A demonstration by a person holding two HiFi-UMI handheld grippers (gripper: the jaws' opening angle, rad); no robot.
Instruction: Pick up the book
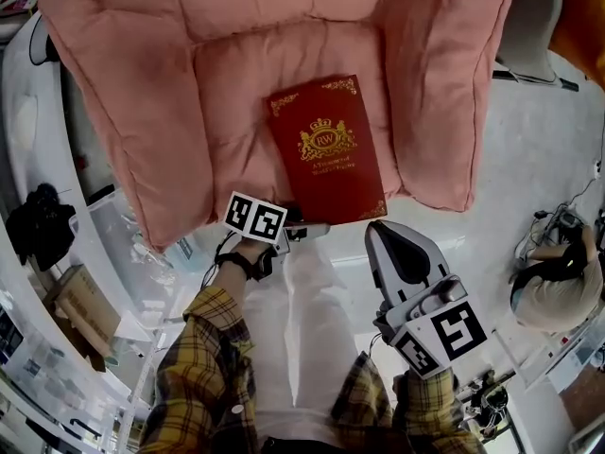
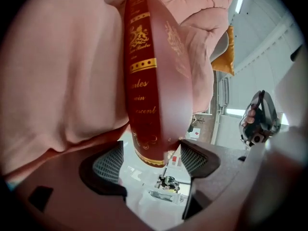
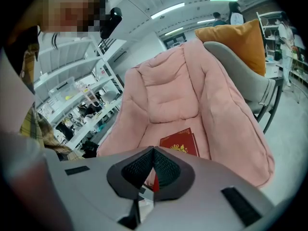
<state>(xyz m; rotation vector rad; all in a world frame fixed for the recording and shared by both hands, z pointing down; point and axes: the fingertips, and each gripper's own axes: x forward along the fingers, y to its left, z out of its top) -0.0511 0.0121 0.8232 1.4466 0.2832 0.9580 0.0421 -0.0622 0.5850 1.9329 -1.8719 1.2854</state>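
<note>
A dark red book (image 1: 326, 149) with gold print lies face up on the seat of a pink cushioned chair (image 1: 236, 64), its near edge hanging over the seat's front. My left gripper (image 1: 301, 227) is at the book's near left corner. In the left gripper view the lower end of the book's spine (image 2: 149, 81) sits between the jaws of the left gripper (image 2: 151, 160), which stand wide apart; the pads do not press on it. My right gripper (image 1: 380, 231) hovers just off the book's near right corner. Its pads (image 3: 154, 170) meet with nothing between them, and the book (image 3: 180, 146) lies beyond.
White shelving (image 1: 57, 282) with bags and boxes runs along the left. A grey chair with an orange cushion (image 3: 236, 42) stands behind the pink one. Another person (image 1: 558, 291) and cables (image 1: 567, 218) are on the white floor at the right.
</note>
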